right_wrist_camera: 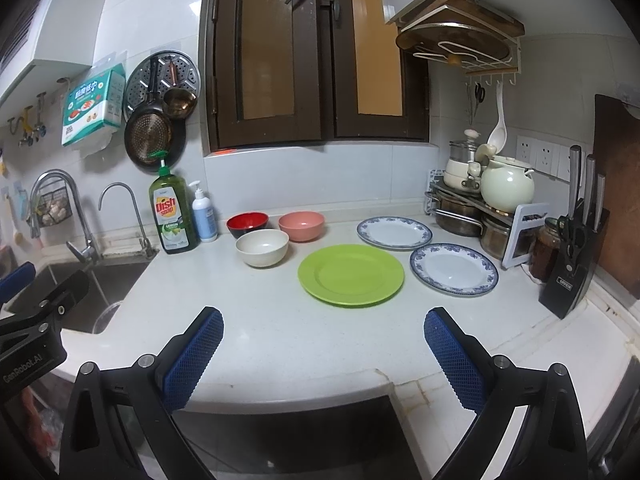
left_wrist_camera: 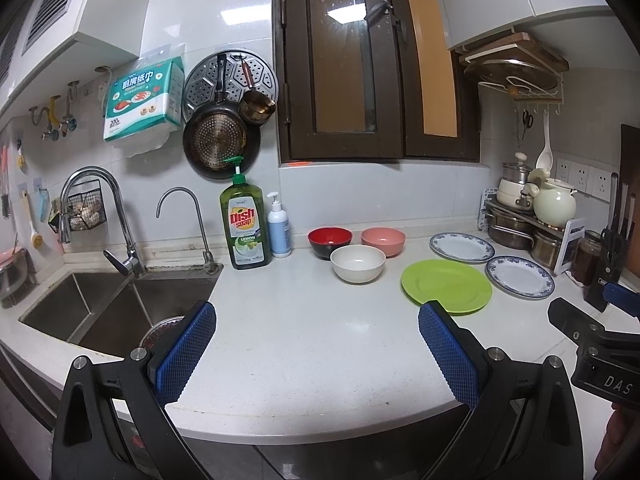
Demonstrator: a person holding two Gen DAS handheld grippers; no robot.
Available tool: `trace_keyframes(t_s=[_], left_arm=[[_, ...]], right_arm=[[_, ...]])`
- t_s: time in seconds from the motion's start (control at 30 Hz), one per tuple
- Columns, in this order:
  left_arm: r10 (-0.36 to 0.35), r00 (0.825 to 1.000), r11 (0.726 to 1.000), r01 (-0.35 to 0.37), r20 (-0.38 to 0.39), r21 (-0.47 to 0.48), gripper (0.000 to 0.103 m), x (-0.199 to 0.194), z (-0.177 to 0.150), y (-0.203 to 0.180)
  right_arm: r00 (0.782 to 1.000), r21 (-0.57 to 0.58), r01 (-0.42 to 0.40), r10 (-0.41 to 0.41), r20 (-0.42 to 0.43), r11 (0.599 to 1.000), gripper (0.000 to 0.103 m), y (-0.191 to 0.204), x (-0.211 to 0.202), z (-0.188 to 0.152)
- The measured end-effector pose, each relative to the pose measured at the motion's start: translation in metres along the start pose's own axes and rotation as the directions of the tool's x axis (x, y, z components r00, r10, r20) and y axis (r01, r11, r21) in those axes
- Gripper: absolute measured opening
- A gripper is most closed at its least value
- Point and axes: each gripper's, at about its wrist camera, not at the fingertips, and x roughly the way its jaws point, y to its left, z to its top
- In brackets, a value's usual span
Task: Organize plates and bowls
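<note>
three bowls: red [right_wrist_camera: 247, 224], pink [right_wrist_camera: 301, 226], white [right_wrist_camera: 262, 247], clustered on my worktop [right_wrist_camera: 280, 332] at 11 o'clock
three plates: green [right_wrist_camera: 351, 274] at 12, two blue-rimmed [right_wrist_camera: 394, 233] [right_wrist_camera: 454, 269] at 1 o'clock
left claw [left_wrist_camera: 318, 350]: apart, empty
right claw [right_wrist_camera: 323, 354]: apart, empty

green plate [right_wrist_camera: 351, 275] | blue-patterned plates [right_wrist_camera: 454, 269] | pink bowl [right_wrist_camera: 301, 225]

In the left wrist view the right gripper [left_wrist_camera: 600, 320] is cut off by the frame's right edge, its fingertips unseen; the sink [left_wrist_camera: 80, 312] lies partly behind a blue pad; in the right wrist view the left gripper [right_wrist_camera: 36, 304] is clipped at the left edge.
</note>
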Motion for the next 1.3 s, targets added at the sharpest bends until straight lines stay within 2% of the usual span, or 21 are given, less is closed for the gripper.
trace_keyframes(t_s=[0.37, 0.67, 0.93, 1.3], left_arm=[[-0.007, 1.000, 1.000, 0.007, -0.002, -0.003, 0.103, 0.006, 0.002, 0.001], [-0.020, 0.999, 1.000, 0.020, -0.036, -0.001, 0.103, 0.029, 0.001, 0.004], [-0.062, 0.995, 0.998, 0.061, -0.082, -0.019, 0.103, 0.075, 0.009, -0.009], [-0.091, 0.991, 0.996, 0.093, -0.102, 0.017, 0.102, 0.173, 0.043, -0.060]], right_arm=[[1.000, -0.003, 0.002, -0.002, -0.004, 1.000, 0.102, 0.003, 0.005, 0.003], [1.000, 0.005, -0.001, 0.001, -0.020, 1.000, 0.102, 0.013, 0.023, 0.005], [0.998, 0.032, 0.025, -0.024, -0.051, 0.999, 0.102, 0.005, 0.057, 0.009], [0.996, 0.052, 0.072, -0.069, -0.058, 0.996, 0.102, -0.030, 0.135, 0.041]])
